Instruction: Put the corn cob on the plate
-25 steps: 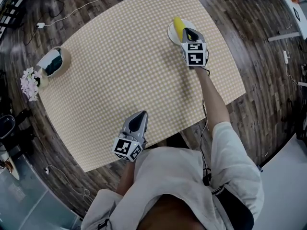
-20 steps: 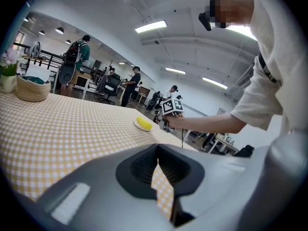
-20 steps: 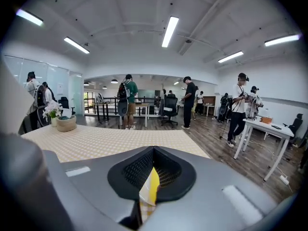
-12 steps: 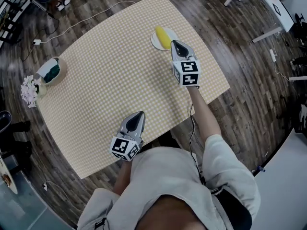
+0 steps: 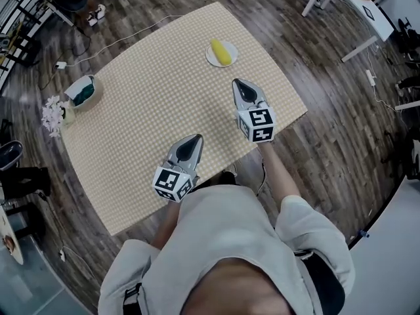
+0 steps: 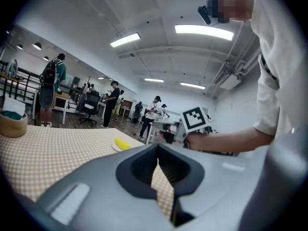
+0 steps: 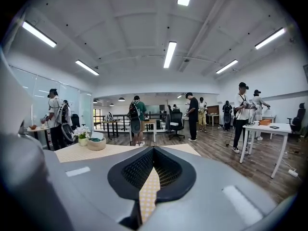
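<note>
The yellow corn cob (image 5: 222, 52) lies on the small white plate (image 5: 211, 59) at the table's far side. It shows small in the left gripper view as well, the corn cob (image 6: 122, 144) resting on the plate (image 6: 114, 148). My right gripper (image 5: 237, 83) hangs above the table, well short of the plate, shut and empty. The left gripper (image 5: 195, 138) is over the near table edge, also shut with nothing in it. Only checked cloth shows past the closed tips of the right gripper (image 7: 153, 149) and of the left gripper (image 6: 157, 147).
A basket bowl (image 5: 83, 90) and a small pot of white flowers (image 5: 52, 115) stand at the table's left corner. Cables cross the wooden floor around the table. Several people, desks and office chairs (image 7: 175, 121) are in the room behind.
The right gripper has drawn back from the plate toward me and risen, with the corn cob left lying on the plate. The left gripper has lifted a little.
</note>
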A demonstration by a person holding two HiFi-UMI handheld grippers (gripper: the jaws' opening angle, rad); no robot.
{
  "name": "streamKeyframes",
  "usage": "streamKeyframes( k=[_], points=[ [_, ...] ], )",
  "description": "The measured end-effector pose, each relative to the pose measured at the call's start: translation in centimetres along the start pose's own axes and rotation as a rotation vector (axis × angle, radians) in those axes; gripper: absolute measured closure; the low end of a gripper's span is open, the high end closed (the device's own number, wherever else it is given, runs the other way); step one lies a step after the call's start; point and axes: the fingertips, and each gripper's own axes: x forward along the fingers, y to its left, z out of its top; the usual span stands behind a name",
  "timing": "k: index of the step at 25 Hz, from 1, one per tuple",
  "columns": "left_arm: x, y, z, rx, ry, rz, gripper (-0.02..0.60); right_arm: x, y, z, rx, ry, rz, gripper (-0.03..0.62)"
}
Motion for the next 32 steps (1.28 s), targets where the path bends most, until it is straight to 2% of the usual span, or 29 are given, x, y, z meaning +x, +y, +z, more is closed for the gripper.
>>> streamKeyframes(
  k=[9, 13, 19, 26, 32],
  points=[
    [0.0, -2.6, 2.5, 0.077, -0.057, -0.049, 0.574, -8.9, 5.2, -0.6, 0.071, -0.054, 0.022, 0.597],
    [-0.2, -3.9, 2.6, 0.092, -0.06, -0.058, 0.574, -12.7, 7.6, -1.7, 0.052, -0.046, 0.039, 0.597],
    [-0.5, -5.3, 1.7, 0.103, -0.045, -0.07, 0.574, -17.3, 8.4, -2.7, 0.078, -0.064, 0.045, 0.597],
    [-0.5, -6.5, 1.0, 0.096, -0.025, -0.095, 0.574, -17.7, 7.5, -3.4, 0.096, -0.046, -0.015, 0.597],
    [-0.4, -7.1, 0.9, 0.087, -0.022, -0.103, 0.574, -16.6, 8.3, -2.7, 0.099, -0.05, 0.028, 0.599]
  ],
)
